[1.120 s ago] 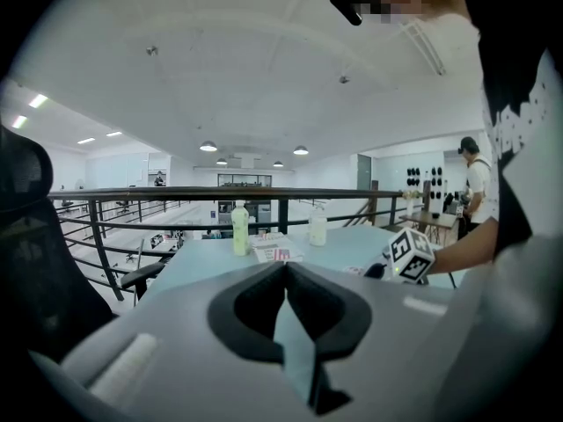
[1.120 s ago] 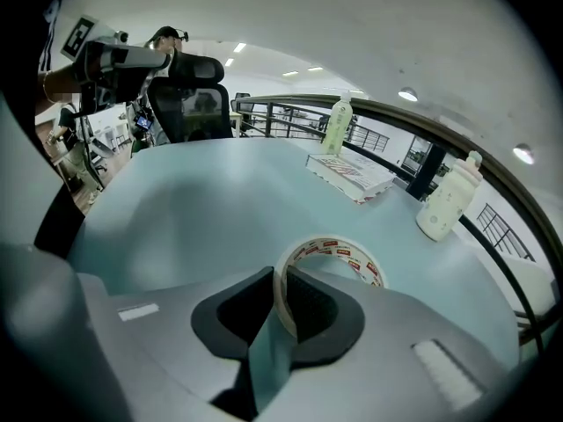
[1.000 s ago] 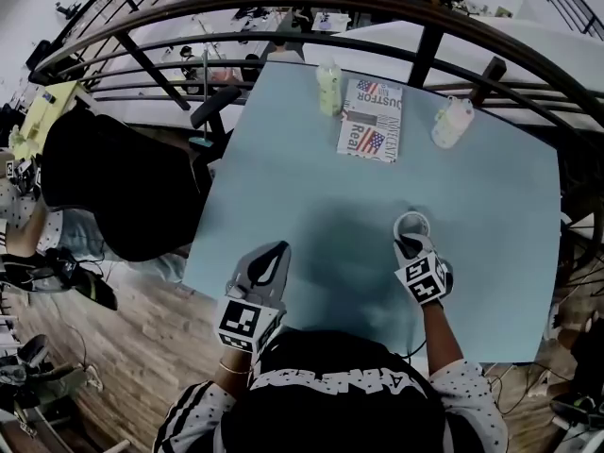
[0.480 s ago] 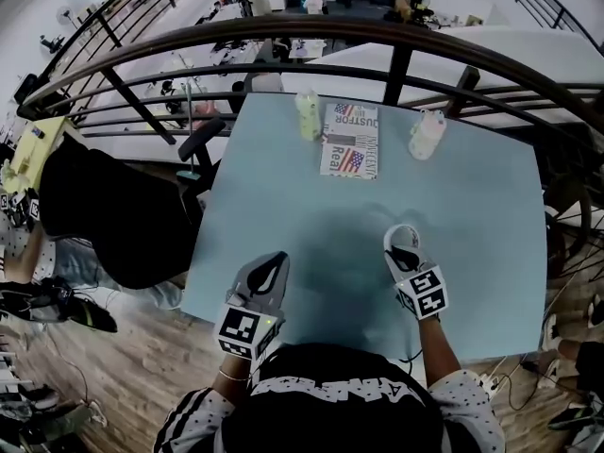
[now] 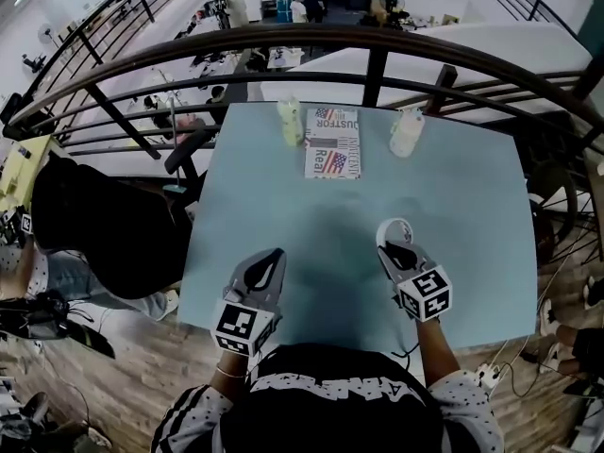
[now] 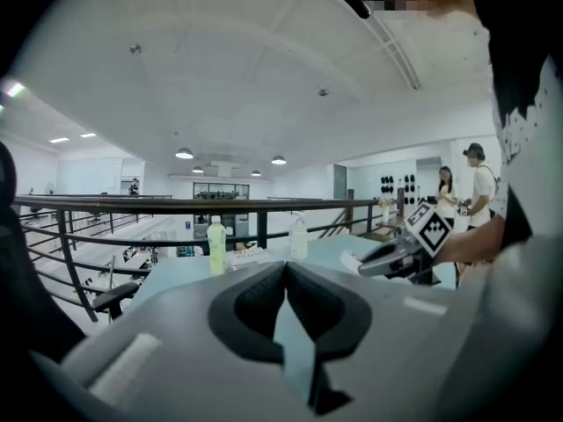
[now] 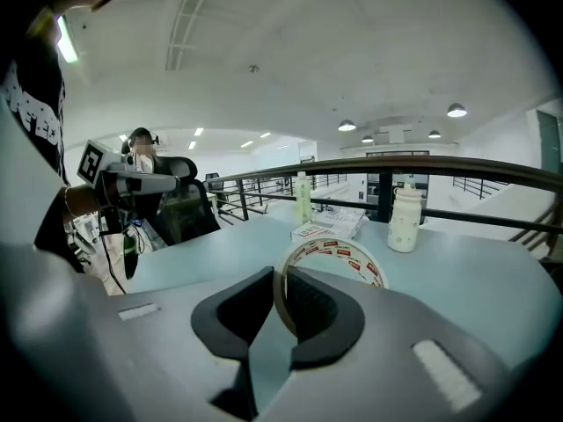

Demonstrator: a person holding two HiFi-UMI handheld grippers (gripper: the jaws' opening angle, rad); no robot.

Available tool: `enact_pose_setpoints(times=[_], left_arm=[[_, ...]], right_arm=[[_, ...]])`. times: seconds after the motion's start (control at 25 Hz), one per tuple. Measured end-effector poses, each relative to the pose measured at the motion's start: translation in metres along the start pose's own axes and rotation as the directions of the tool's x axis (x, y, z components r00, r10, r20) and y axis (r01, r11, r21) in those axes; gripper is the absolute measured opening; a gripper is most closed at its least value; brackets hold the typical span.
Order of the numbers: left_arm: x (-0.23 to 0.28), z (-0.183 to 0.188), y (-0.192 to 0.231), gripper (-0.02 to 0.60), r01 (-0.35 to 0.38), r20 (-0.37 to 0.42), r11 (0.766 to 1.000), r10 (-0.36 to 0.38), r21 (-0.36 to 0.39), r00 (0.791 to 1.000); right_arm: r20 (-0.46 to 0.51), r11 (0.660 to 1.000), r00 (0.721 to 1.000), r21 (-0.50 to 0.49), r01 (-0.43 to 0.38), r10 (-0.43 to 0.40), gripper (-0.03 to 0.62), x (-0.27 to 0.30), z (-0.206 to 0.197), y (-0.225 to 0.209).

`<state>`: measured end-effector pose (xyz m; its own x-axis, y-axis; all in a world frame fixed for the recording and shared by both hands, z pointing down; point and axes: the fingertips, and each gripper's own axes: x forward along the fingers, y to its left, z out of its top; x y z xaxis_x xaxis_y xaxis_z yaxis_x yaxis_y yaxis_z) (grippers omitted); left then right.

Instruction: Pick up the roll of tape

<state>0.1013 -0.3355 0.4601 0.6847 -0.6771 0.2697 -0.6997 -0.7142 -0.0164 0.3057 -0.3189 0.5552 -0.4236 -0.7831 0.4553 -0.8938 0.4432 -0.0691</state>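
Observation:
The roll of tape, a clear ring with a red-and-white printed core, hangs above the pale blue table, pinched by its near wall in my right gripper. In the head view the roll of tape juts from the front of the right gripper, right of centre. My left gripper is shut with nothing in it and hovers over the table's near left part; in its own view the left gripper has its pads together, and the right gripper shows off to the right.
At the table's far edge stand a green bottle, a white bottle and a printed box lying flat between them. A dark railing curves behind the table. A black office chair stands to the left.
My right gripper has lifted the roll of tape off the table and rolled somewhat. The left gripper has drifted slightly upward. The head view has shifted a little.

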Motion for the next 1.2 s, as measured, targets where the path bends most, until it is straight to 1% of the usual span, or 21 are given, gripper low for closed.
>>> enact_pose_setpoints(times=[0.2, 0.44, 0.76, 0.88, 1.0, 1.2], left_arm=[[0.004, 0.007, -0.003, 0.0, 0.031, 0.025, 1.0, -0.031, 0.001, 0.999], [0.009, 0.012, -0.004, 0.0, 0.069, 0.047, 0.998, -0.069, 0.014, 0.997], [0.013, 0.022, -0.015, 0.0, 0.118, 0.075, 0.993, -0.12, 0.022, 0.99], [0.015, 0.025, -0.018, 0.0, 0.133, 0.078, 0.991, -0.135, 0.026, 0.988], [0.016, 0.024, -0.019, 0.0, 0.15, 0.063, 0.988, -0.151, 0.024, 0.986], [0.016, 0.027, -0.016, 0.0, 0.163, 0.079, 0.986, -0.164, 0.02, 0.983]], right_arm=[[0.064, 1.0, 0.998, 0.01, -0.001, 0.0, 0.054, -0.015, 0.022, 0.012], [0.11, 1.0, 0.994, 0.024, 0.018, -0.021, 0.054, -0.028, 0.037, 0.019], [0.159, 0.998, 0.986, 0.06, 0.029, -0.039, 0.054, -0.051, 0.053, 0.026], [0.172, 0.998, 0.984, 0.059, 0.031, -0.041, 0.054, -0.057, 0.059, 0.029], [0.181, 0.997, 0.982, 0.063, 0.035, -0.046, 0.054, -0.061, 0.063, 0.032], [0.203, 0.997, 0.977, 0.054, 0.05, -0.06, 0.054, -0.068, 0.075, 0.038]])
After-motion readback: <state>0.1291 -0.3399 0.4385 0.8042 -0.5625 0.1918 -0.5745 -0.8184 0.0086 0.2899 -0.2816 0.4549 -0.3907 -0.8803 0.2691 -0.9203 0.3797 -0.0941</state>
